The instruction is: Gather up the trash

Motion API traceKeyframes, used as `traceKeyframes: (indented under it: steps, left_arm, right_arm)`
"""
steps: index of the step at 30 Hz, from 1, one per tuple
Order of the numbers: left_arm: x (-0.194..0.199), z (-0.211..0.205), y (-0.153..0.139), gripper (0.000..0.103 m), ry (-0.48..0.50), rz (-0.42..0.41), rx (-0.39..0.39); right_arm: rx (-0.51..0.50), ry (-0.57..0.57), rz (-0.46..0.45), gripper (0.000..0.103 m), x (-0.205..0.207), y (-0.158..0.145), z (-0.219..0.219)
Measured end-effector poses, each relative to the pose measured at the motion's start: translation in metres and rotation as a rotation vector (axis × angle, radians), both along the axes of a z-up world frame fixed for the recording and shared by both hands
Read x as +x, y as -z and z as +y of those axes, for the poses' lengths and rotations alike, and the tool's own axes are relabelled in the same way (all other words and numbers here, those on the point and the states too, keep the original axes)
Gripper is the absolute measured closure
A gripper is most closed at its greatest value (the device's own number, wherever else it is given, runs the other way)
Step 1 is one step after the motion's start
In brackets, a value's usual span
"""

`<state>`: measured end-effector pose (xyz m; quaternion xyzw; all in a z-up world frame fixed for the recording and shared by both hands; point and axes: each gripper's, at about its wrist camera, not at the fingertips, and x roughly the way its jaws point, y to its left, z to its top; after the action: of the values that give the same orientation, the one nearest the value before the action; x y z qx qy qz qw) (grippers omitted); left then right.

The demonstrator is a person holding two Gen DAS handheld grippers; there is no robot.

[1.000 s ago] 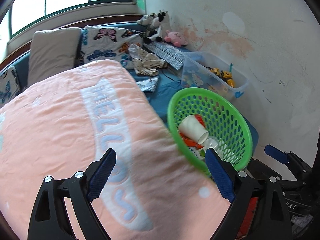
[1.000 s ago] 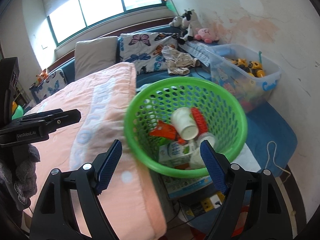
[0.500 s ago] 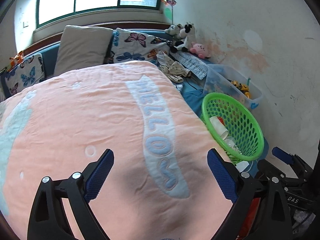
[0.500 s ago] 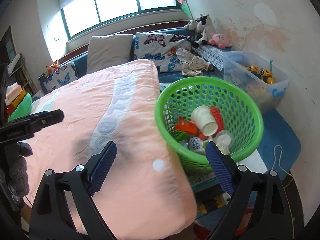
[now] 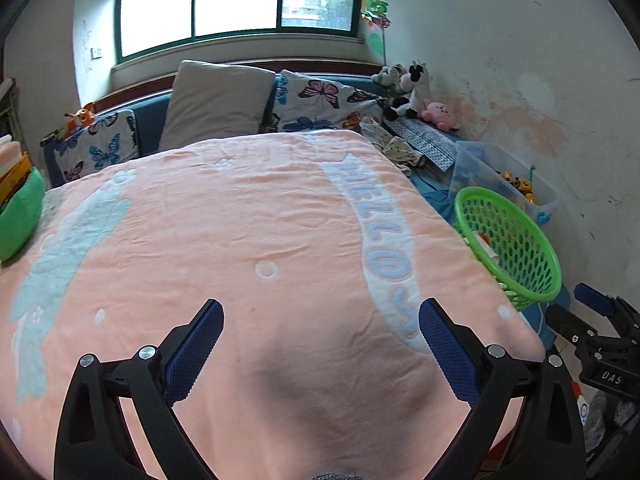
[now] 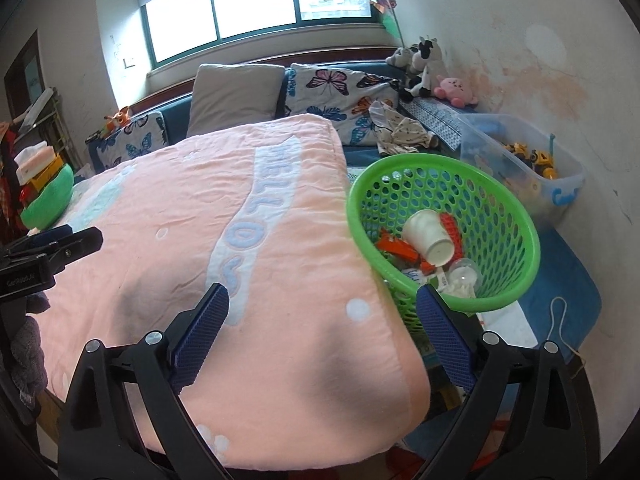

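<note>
A green mesh basket [image 6: 516, 208] stands beside the bed's right edge, seen also in the left wrist view as the basket [image 5: 520, 248]. It holds trash: a white paper cup [image 6: 430, 236], orange wrappers [image 6: 396, 246] and a clear bottle [image 6: 464, 278]. My left gripper [image 5: 320, 326] hovers over the pink blanket [image 5: 240, 248], its jaws still opening with nothing between them. My right gripper [image 6: 322, 314] hangs over the blanket's corner to the left of the basket, jaws also opening and empty. The right gripper [image 5: 596, 320] shows at the left view's right edge.
Pillows [image 5: 218, 104] and plush toys [image 5: 408, 88] line the bed's far end under a window. A clear bin of toys [image 6: 532, 160] stands by the stained wall. A green cushion [image 5: 20, 216] sits at the bed's left. A blue mat [image 6: 576, 292] covers the floor.
Both grippers have pulled back and leftward from the basket, which now sits further right and smaller in both views. Both pairs of jaws have spread wider.
</note>
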<state>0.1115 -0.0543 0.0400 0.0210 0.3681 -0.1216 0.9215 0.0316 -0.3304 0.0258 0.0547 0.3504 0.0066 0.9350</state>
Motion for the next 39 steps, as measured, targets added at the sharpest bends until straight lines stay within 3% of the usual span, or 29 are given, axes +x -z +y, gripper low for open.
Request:
traceKeyframes:
  steps: [11, 39]
  left_arm:
    - [-0.021, 0.030, -0.003, 0.007, -0.082, -0.031, 0.012]
    - [-0.038, 0.045, 0.005, 0.007, -0.149, -0.041, 0.064]
  right_arm:
    - [0.006, -0.044, -0.010, 0.007, -0.005, 0.001, 0.023]
    - [-0.002, -0.087, -0.021, 0.006, -0.005, 0.000, 0.041]
